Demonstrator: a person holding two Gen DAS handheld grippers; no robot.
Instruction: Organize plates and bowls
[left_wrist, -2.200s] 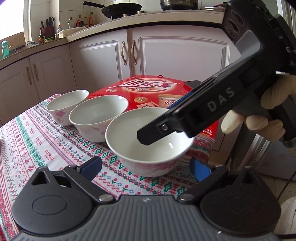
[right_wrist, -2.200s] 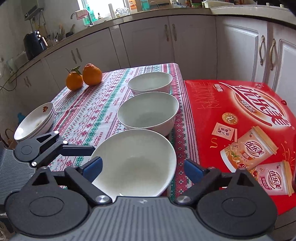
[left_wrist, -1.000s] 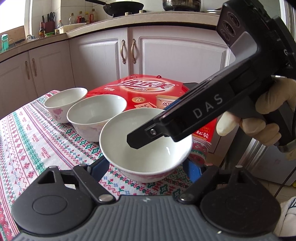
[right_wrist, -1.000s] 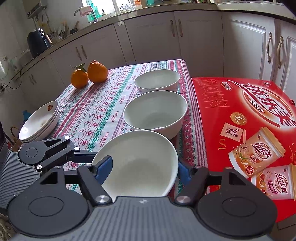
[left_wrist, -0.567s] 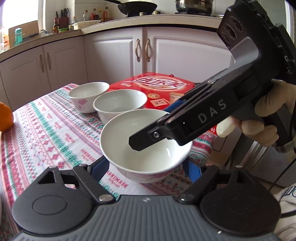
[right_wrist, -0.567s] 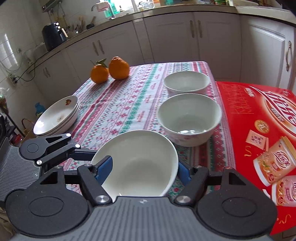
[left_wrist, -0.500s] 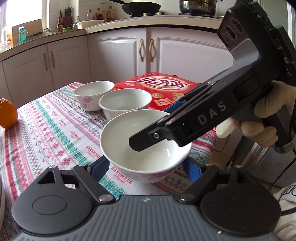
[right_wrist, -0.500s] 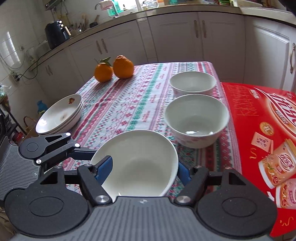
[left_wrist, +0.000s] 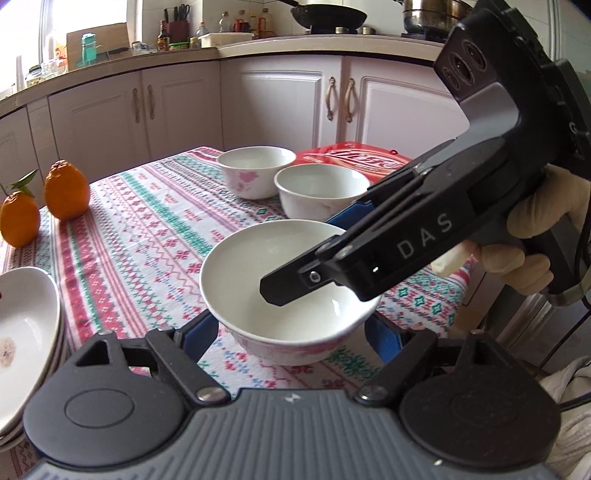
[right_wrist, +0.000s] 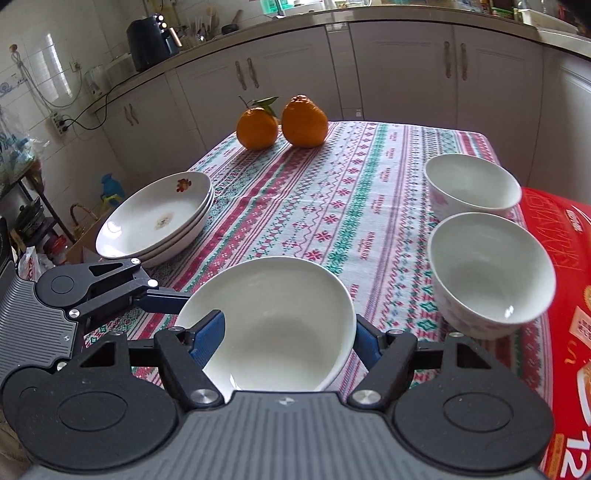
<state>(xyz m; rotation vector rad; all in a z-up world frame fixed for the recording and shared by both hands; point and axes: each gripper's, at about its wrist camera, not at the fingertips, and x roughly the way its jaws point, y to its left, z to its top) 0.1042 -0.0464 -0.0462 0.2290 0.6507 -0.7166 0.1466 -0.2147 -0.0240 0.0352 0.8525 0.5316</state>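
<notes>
A white bowl (left_wrist: 258, 280) with a pink pattern is held over the striped tablecloth (right_wrist: 332, 206) by both grippers at once. My left gripper (left_wrist: 291, 332) is shut on it, blue pads pressing on its left and right sides. My right gripper (right_wrist: 288, 338) is shut on the same bowl (right_wrist: 273, 317) from the opposite side. Its black housing (left_wrist: 424, 240) reaches over the rim in the left wrist view, held by a gloved hand (left_wrist: 528, 240). Two more white bowls (right_wrist: 472, 184) (right_wrist: 487, 269) stand to the right. A stack of plates (right_wrist: 159, 221) sits to the left.
Two oranges (right_wrist: 256, 127) (right_wrist: 304, 120) lie at the table's far end. A red printed box (right_wrist: 569, 295) lies at the right, beside the two bowls. White kitchen cabinets (right_wrist: 406, 74) surround the table. Patterned cloth lies bare between the plates and the bowls.
Both grippers closed on the bowl, then carried it sideways away from the other two bowls and the red box, toward the plate stack. Plates and oranges came into the left wrist view.
</notes>
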